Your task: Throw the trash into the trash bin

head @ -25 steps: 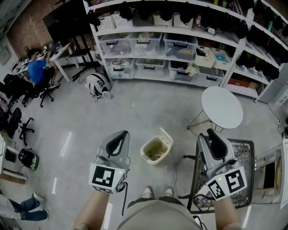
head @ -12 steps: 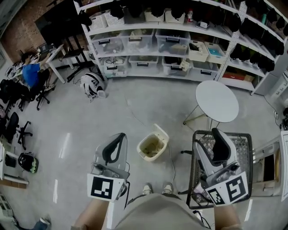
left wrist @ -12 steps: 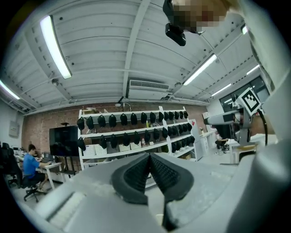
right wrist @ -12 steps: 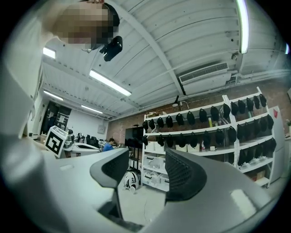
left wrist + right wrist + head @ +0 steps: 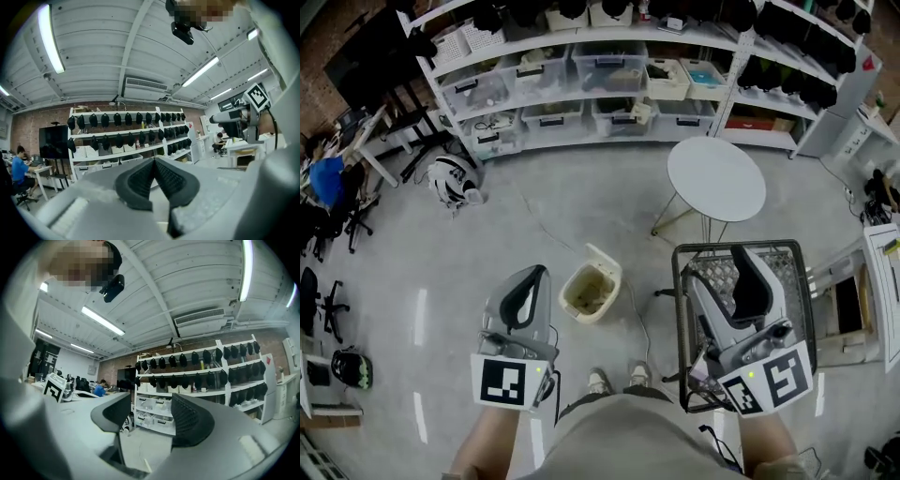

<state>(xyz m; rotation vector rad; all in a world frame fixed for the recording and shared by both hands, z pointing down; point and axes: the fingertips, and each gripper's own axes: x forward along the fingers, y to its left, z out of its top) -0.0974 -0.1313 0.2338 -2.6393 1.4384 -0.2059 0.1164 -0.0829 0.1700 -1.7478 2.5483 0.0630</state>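
Where the trash bin (image 5: 602, 259) sits, a wire cart (image 5: 736, 247) stands near.

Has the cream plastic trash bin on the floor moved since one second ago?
No. The cream plastic trash bin keeps its place relative to the round white table; only the camera view shifted.

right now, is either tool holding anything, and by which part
Nothing is held. The left tool is shut on nothing; the right tool is opening, with nothing between its jaws.
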